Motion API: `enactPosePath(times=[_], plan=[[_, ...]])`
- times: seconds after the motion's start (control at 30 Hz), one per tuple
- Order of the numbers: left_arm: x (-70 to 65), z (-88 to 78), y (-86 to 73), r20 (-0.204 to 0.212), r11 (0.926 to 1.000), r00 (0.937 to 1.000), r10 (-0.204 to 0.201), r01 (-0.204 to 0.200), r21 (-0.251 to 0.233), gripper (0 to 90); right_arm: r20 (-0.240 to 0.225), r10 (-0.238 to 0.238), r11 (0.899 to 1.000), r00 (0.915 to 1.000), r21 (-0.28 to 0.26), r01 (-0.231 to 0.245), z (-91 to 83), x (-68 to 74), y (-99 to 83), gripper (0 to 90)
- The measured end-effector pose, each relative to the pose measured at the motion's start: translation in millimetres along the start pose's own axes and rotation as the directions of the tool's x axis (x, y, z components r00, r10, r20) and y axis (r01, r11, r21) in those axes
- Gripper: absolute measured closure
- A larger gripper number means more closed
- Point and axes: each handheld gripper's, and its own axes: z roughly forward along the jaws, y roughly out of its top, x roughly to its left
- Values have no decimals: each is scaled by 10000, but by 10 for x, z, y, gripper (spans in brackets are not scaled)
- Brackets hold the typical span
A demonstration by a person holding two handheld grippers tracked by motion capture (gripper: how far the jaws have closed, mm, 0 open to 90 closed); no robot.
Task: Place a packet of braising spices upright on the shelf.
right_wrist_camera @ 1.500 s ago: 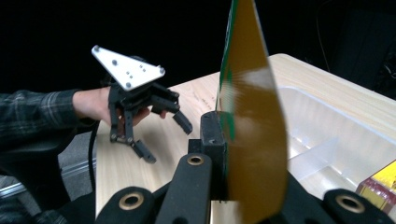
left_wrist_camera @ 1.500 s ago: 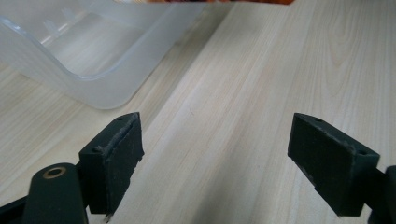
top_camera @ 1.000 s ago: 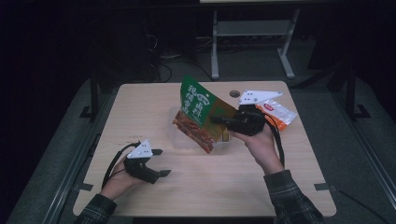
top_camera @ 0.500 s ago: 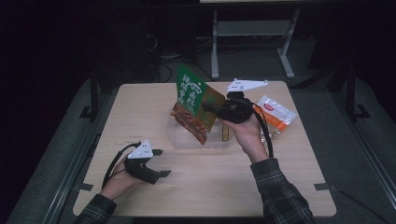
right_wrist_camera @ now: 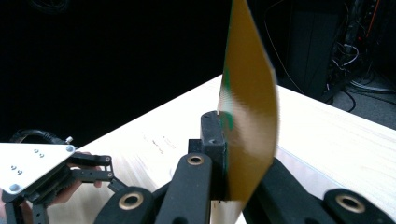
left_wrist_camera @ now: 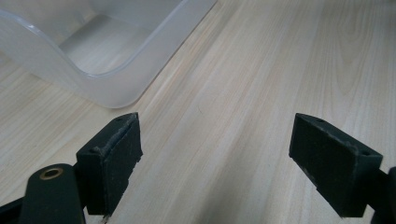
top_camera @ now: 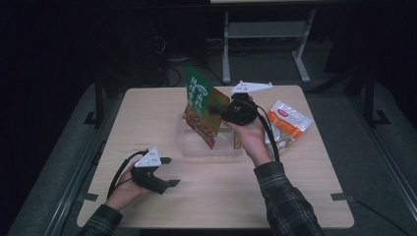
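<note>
A green and brown snack bag (top_camera: 201, 108) hangs tilted above a clear plastic tub (top_camera: 189, 147) at the table's middle. My right gripper (top_camera: 219, 112) is shut on the bag's right edge; in the right gripper view the bag (right_wrist_camera: 247, 116) stands edge-on, pinched between the jaws of my right gripper (right_wrist_camera: 229, 154). My left gripper (top_camera: 167, 172) rests on the table at the front left with its jaws wide open and nothing between them. In the left gripper view my left gripper (left_wrist_camera: 215, 158) faces a corner of the tub (left_wrist_camera: 107, 79) over bare wood.
A white and orange snack packet (top_camera: 287, 123) lies on the table to the right of the tub. The wooden table (top_camera: 295, 196) is bordered by dark floor, with a metal stand (top_camera: 265, 34) behind it.
My right hand has carried the snack bag leftward, from near the white and orange packet to above the tub. The left gripper has kept still.
</note>
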Motion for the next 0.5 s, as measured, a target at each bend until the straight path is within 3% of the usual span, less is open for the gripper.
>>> enactPosePath(times=[0.5], plan=[[-5, -4, -2, 20, 9999, 10000, 71, -72, 149, 163, 113, -104, 9995, 9999, 290, 101, 233, -30, -59, 900]])
